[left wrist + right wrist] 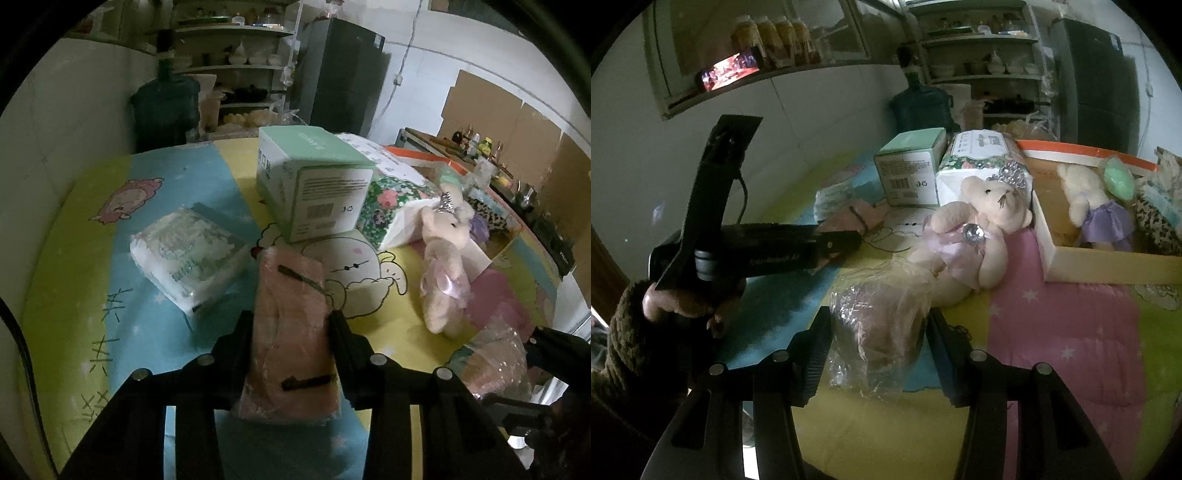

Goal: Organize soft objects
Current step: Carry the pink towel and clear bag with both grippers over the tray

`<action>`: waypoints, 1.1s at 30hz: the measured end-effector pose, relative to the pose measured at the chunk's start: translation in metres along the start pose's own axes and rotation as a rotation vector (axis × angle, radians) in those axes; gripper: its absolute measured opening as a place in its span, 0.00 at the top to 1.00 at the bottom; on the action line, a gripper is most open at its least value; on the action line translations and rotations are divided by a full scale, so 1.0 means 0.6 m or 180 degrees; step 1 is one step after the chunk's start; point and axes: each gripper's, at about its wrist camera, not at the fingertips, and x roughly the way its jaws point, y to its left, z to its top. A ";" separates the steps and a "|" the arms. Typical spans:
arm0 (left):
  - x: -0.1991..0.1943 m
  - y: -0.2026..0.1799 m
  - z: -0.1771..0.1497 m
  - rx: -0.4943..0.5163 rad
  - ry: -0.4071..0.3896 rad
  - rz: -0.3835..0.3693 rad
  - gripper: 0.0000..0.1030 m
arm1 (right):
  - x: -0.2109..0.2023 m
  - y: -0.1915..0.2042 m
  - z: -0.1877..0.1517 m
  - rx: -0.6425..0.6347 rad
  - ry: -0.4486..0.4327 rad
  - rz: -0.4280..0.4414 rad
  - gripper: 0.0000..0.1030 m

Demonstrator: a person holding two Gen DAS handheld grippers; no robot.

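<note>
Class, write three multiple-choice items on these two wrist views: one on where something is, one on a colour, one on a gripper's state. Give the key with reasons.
1. Where is the teddy in the purple skirt?
A. inside the cardboard box
B. on the shelf
C. in a gripper

2. What colour is the packet in the left gripper?
A. blue
B. pink
C. black

3. The right gripper is:
A. open and bare
B. out of view
C. closed on a clear plastic bag

Key: 1 A, it lies within the box walls. 2 B, pink wrapping shows between the fingers. 3 C, both fingers press the bag.

Home kitchen: crockery shelves (236, 62), fridge (343, 74), water jug (166, 103).
</note>
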 end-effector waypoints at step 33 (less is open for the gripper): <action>-0.062 -0.224 0.086 0.0049 -0.0612 -0.0453 0.60 | -0.149 -0.132 0.025 0.0224 -0.0713 -0.0500 0.49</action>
